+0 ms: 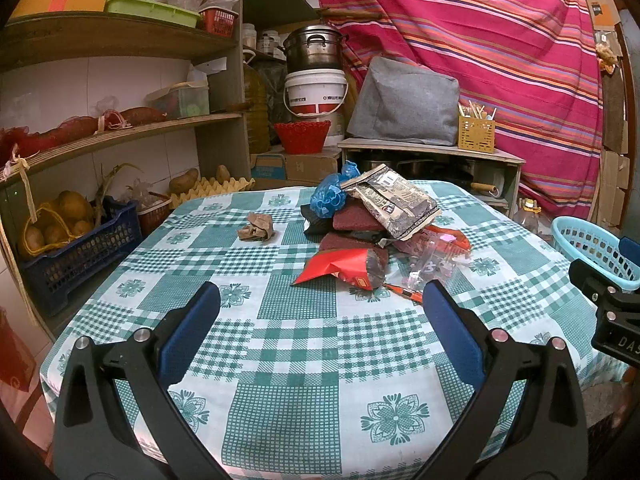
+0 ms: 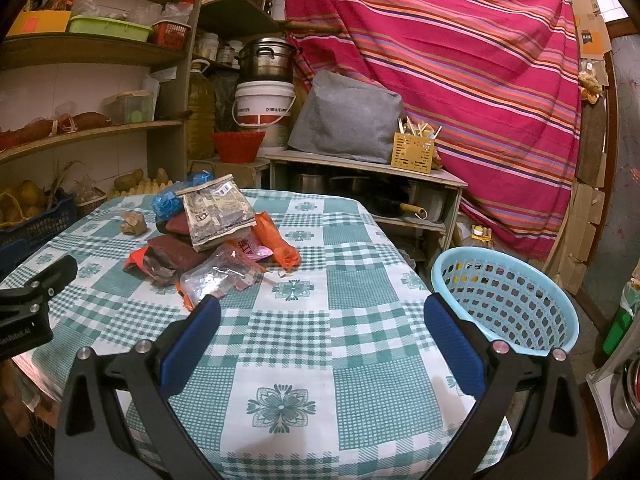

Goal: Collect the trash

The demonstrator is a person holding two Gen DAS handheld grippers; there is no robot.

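A pile of trash (image 1: 372, 220) lies on the green checked tablecloth (image 1: 304, 320): a grey printed packet (image 1: 394, 200), a blue plastic bag (image 1: 330, 196), dark red pouches, a red wrapper (image 1: 340, 266) and clear bags (image 1: 432, 260). A crumpled brown paper (image 1: 256, 228) lies apart, left of the pile. The pile (image 2: 212, 236) and paper (image 2: 134, 222) also show in the right wrist view. A light blue basket (image 2: 508, 300) stands off the table's right edge. My left gripper (image 1: 320, 304) and right gripper (image 2: 320, 312) are open and empty, above the table's near part.
Wooden shelves (image 1: 120, 132) with crates, potatoes and tubs stand at the left. A low cabinet (image 1: 432, 156) with a grey cover, a white bucket (image 1: 316, 96) and a striped red cloth (image 1: 480, 40) are behind the table.
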